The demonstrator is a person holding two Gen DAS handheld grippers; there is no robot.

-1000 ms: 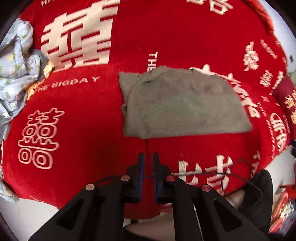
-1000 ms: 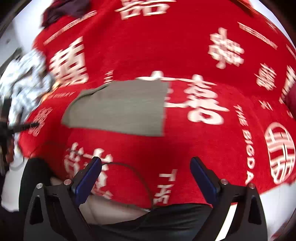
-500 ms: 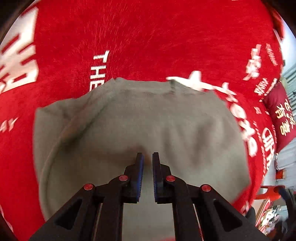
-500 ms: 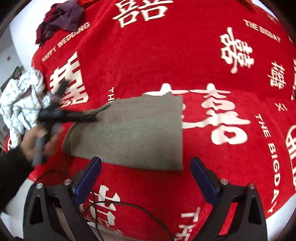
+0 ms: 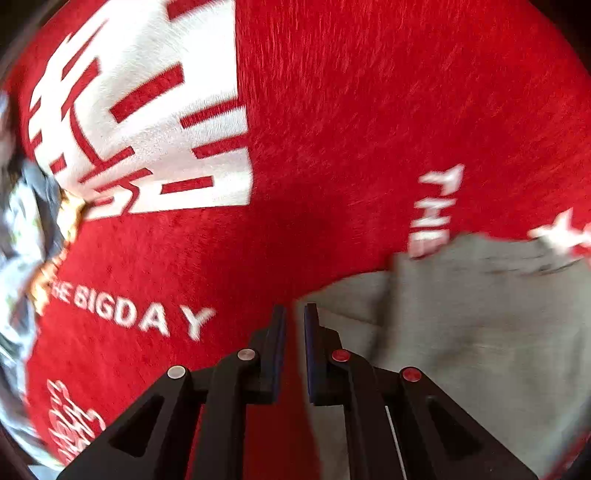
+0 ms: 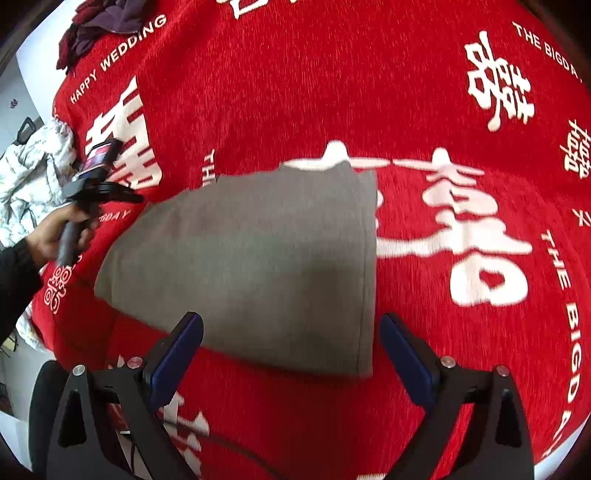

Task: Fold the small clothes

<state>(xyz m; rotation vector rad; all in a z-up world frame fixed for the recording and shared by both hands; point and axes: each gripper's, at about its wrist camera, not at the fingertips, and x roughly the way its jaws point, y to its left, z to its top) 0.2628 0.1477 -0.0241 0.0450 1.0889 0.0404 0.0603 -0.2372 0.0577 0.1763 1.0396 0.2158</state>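
Lying flat on the red blanket (image 6: 280, 96), the gray garment (image 6: 258, 266) sits folded into a rough rectangle near the middle of the right wrist view. Its right edge (image 6: 369, 266) runs straight with a stitched hem, its near edge (image 6: 258, 350) slopes toward the camera, and its left side (image 6: 110, 273) is rounded.

Going from the left: a pale printed cloth (image 6: 33, 177) is bunched at the blanket's left border, and a dark maroon heap (image 6: 99, 22) lies at the far left corner. The person's left hand (image 6: 55, 236) holds the left claw (image 6: 136, 198) just beside the garment's far left corner. In the left wrist view that claw (image 5: 294, 314) has its 2 fingers nearly together with only a thin slit between them, and red blanket shows through the slit, so it grips nothing; the garment's corner (image 5: 332, 299) lies right at its right finger (image 5: 312, 332). That view is motion-blurred.

Further right, the right claw (image 6: 291, 332) hangs spread wide over the garment's near edge, its left blue pad (image 6: 181, 354) over the blanket and its right pad (image 6: 402, 354) just past the hemmed edge, holding nothing.

Right of the garment the blanket with its white lettering (image 6: 461, 229) spreads wide, and more bare red lies beyond the far edge.
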